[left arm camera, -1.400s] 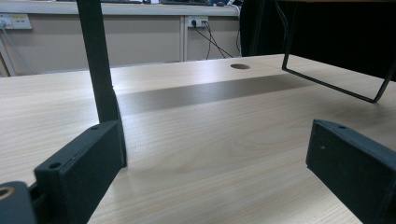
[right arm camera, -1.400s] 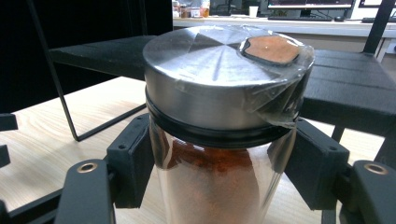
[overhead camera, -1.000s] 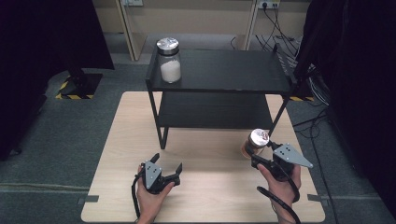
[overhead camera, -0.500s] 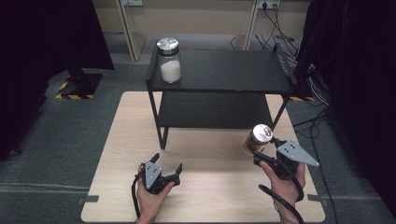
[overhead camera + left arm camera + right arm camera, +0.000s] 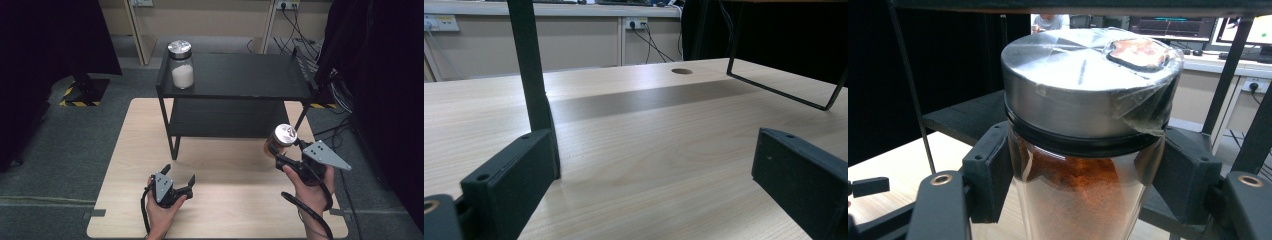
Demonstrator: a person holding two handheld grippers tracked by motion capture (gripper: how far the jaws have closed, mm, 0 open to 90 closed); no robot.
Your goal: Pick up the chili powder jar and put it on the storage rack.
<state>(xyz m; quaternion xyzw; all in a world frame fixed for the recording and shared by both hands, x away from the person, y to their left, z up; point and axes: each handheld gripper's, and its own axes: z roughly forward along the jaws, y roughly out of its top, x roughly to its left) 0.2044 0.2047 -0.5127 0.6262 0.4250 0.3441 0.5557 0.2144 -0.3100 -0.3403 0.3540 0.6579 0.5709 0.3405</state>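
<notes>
high view shows the right gripper (image 5: 278, 152) clamped on a jar (image 5: 281, 140) of reddish-brown powder, held upright off the table (image 5: 125, 150) at the near right, just in front of the black shelf (image 5: 240, 75). right gripper view confirms the hold: both pads press the glass just under the metal lid (image 5: 1088, 85), and the jar sits straight between them. the left gripper (image 5: 177, 179) rests low at the near left with its jaws apart and nothing between them; in left gripper view they frame bare wood and a shelf leg (image 5: 531, 75).

judging by how things lie, the pick-up looks done and the placing is left. a second jar (image 5: 181, 65), holding white powder, stands on the far left of the top shelf, so the held one probably belongs up there or on the lower level; neither is reached yet.

no brand or writing can be read. clear tape (image 5: 1143, 107) wraps the lid edge, and a reddish patch under it carries no legible text.
</notes>
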